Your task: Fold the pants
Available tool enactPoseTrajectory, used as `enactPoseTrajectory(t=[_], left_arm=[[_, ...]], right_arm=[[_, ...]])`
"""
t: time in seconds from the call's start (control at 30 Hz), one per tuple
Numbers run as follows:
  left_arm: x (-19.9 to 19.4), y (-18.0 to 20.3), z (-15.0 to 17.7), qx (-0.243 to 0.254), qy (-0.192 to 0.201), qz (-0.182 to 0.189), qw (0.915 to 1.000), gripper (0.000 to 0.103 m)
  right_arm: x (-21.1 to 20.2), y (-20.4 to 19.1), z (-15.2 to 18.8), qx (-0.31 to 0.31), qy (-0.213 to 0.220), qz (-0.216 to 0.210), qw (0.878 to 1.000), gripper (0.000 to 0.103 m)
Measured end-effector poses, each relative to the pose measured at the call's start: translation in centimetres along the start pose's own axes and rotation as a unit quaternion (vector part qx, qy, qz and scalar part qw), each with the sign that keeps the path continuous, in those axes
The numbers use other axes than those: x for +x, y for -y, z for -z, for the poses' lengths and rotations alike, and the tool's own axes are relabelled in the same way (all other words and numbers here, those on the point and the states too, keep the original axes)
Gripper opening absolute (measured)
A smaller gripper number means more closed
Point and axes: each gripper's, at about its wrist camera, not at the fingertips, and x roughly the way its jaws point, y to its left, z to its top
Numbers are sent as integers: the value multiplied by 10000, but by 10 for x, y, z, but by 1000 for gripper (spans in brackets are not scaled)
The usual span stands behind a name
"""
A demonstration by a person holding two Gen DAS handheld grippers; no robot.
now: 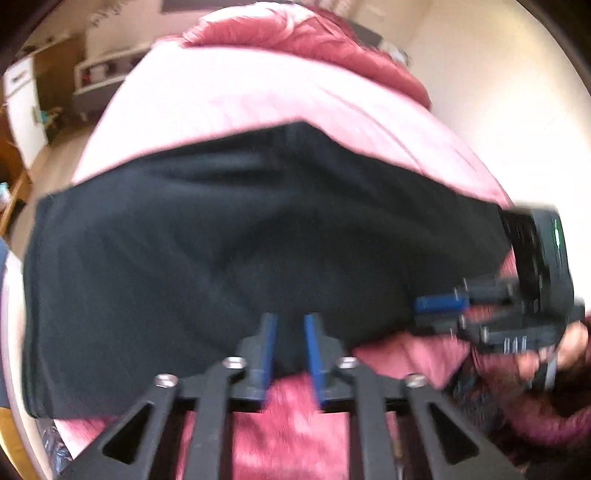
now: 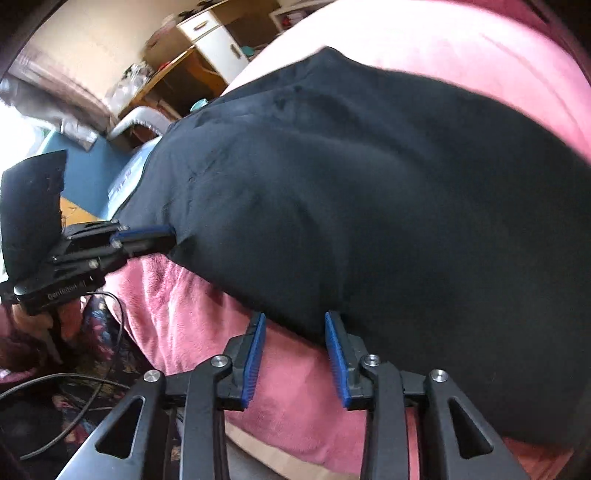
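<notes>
Black pants (image 1: 229, 229) lie spread on a pink blanket (image 1: 229, 99) on a bed, and fill the right wrist view too (image 2: 388, 192). My left gripper (image 1: 290, 321) has its blue pads close together on the near edge of the pants; seen from the right wrist view (image 2: 162, 236) its fingers look closed on the cloth edge. My right gripper (image 2: 295, 317) has its jaws wide apart at the near hem of the pants, with no cloth pinched between them. In the left wrist view it (image 1: 439, 304) touches the right edge of the pants.
The pink blanket (image 2: 207, 325) hangs over the near bed edge. Cables (image 2: 74, 380) lie on a patterned floor at the lower left. A wooden desk and white cabinet (image 2: 214, 40) stand beyond the bed. A bunched red cover (image 1: 295, 33) lies at the far end.
</notes>
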Motion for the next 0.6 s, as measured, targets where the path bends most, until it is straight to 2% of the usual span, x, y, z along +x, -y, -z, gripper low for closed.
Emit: enactPoseTrajectory(t=[0.1,0.2,0.27,0.33,0.47,0.6], left_arm=[[3,2,-22,-237,140,-155,9995,32],[21,9,-28,-292,-78,-680,9972,32],[30,9,-27,-380,-225,-721,9964,32],[31,11,-30,-345,-181,-626,9973,32],[32,15,-41,-257,-38,-575,9980,32],[40,20,-56,-101,39,-658,9978,32]], right_arm=[[0,2,4,62,36,-11,10000,28],[-10,7,4,143,174,-43,9997,27],[-26,14,-3,171,458,191,9986,27],[-39,26,-13,308,705,249,9967,27],[-57,40,-59,251,1155,480,9918,30],[-49,27,-111,-152,1208,393,9918,30]])
